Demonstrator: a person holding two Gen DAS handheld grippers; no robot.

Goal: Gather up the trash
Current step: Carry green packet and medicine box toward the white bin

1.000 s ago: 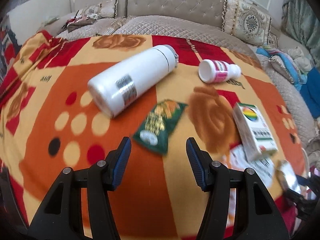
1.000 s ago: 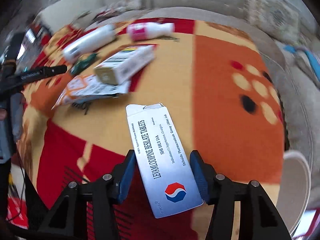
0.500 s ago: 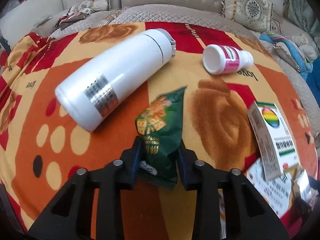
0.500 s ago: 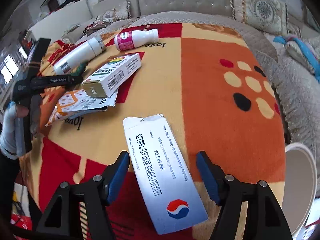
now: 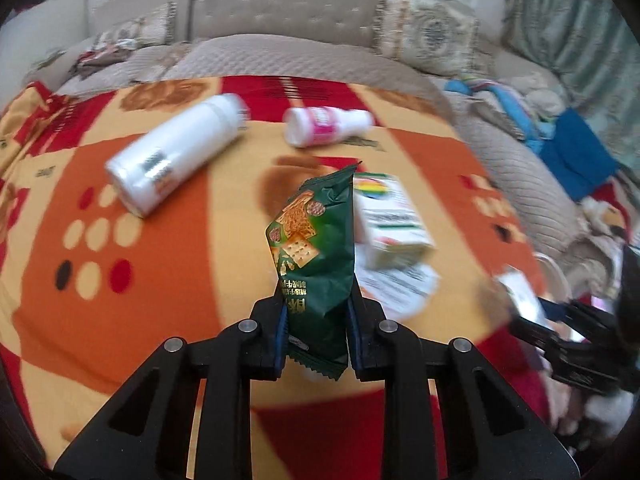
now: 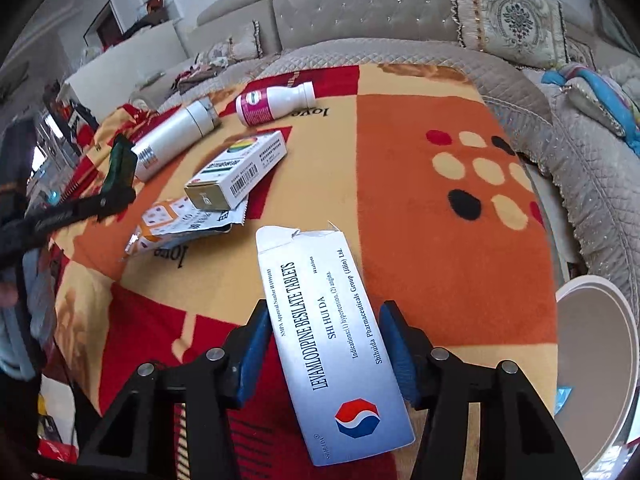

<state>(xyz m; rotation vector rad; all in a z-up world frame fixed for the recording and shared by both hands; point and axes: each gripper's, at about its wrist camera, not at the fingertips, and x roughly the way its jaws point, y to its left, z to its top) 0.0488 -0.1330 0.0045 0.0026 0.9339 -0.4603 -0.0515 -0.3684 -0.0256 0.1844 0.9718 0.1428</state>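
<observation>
My left gripper (image 5: 316, 328) is shut on a green cracker wrapper (image 5: 316, 248) and holds it upright above the orange and red blanket. It also shows at the left of the right wrist view (image 6: 120, 164). My right gripper (image 6: 324, 356) is shut on a flattened silver-blue tablet box (image 6: 332, 336) and holds it over the blanket. A white medicine box (image 6: 240, 168) lies on a torn foil sachet (image 6: 180, 224). A pink-labelled bottle (image 5: 324, 126) and a white flask (image 5: 176, 156) lie behind.
A white bin (image 6: 596, 364) stands at the table's right edge. A beige sofa with cushions (image 5: 280, 12) runs along the far side. Clothes and blue cloth (image 5: 572, 156) pile at the right.
My left gripper closed on the green wrapper and lifted it off the blanket. My right gripper opened half a second ago and has closed again on the tablet box.
</observation>
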